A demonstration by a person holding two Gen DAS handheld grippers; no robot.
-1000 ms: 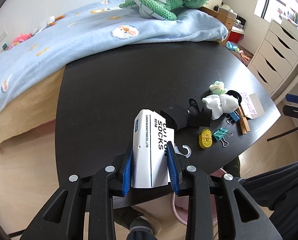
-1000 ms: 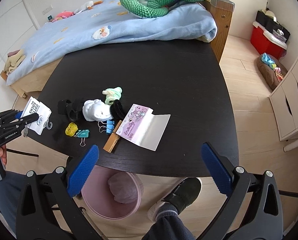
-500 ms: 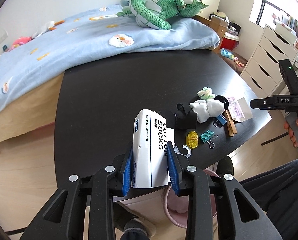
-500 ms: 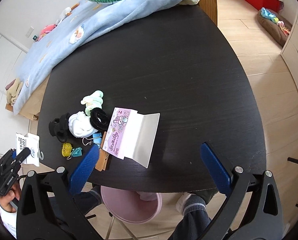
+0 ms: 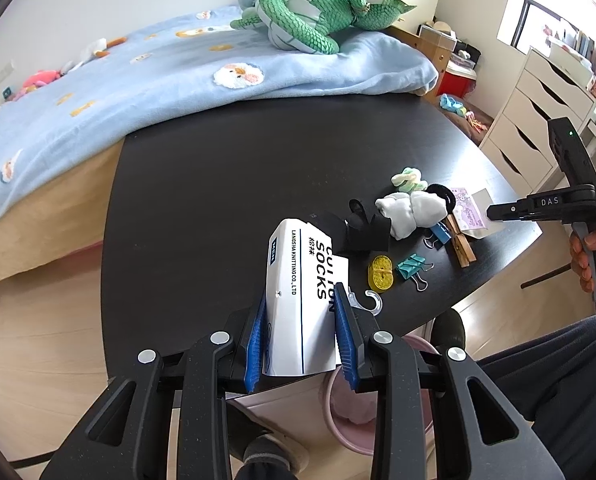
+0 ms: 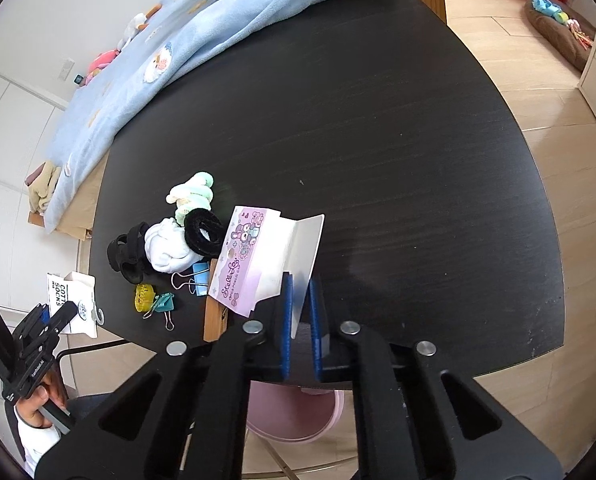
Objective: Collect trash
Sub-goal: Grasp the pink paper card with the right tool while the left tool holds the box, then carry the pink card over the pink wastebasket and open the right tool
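Left gripper (image 5: pixel 302 336) jaws clamp the light, crushable sock carton (image 5: pixel 298 300), lower centre. Right gripper (image 6: pixel 300 320) jaws, just closing, pinch the flimsy wrapper (image 6: pixel 266 256) by its clear flap.

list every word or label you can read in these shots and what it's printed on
"COTTON SOCKS", partly hidden, "LANGSHA KNITTING CO., LTD" and "MEN": white sock card held in the left tongs.
"DAS": body of the right tongs.
"Stella Lou", in script: purple packaging card gripped by the right tongs. Its smaller line is too blurred to read.
Small white lettering on the left tongs' body in the right wrist view: too blurred.
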